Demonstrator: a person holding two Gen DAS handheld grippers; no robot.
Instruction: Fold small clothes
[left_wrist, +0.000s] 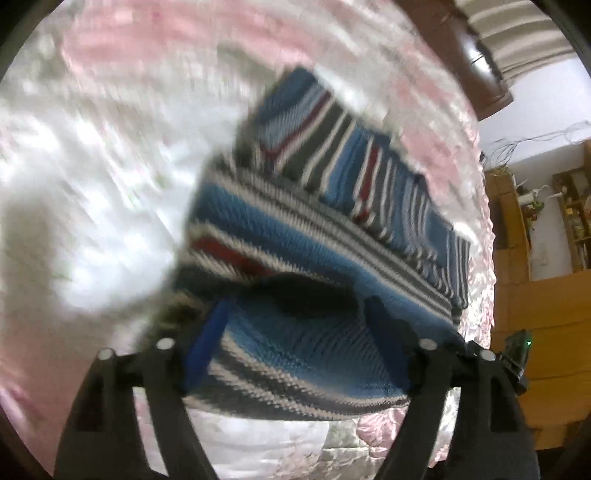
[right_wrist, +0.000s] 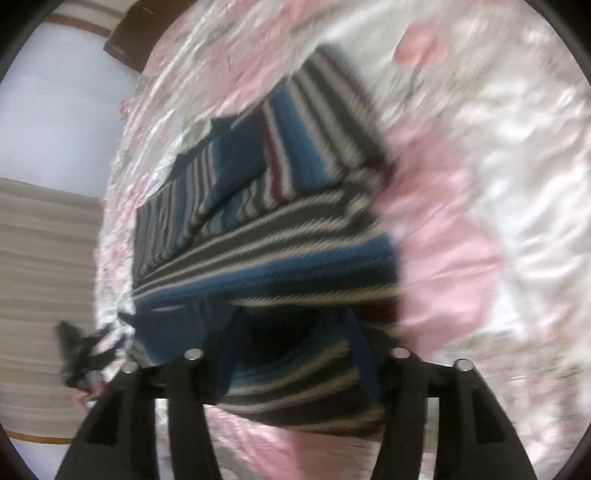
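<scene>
A knitted sweater (left_wrist: 295, 229) with blue, grey, white and red stripes lies partly folded on a shiny pink and white bedspread (left_wrist: 110, 166). Its sleeves are laid across the body. My left gripper (left_wrist: 297, 306) is open, its fingers wide apart on either side of the sweater's near left edge, which bulges up between them. In the right wrist view the same sweater (right_wrist: 258, 206) fills the middle. My right gripper (right_wrist: 293, 317) is also open, with the sweater's near right edge between its spread fingers. Both views are blurred by motion.
The bedspread (right_wrist: 480, 184) covers the bed all round the sweater. A dark wooden headboard (left_wrist: 476, 66) is at the far end. Wooden furniture and shelves (left_wrist: 546, 258) stand beside the bed. A dark blurred object (right_wrist: 74, 354) shows at the bed's edge.
</scene>
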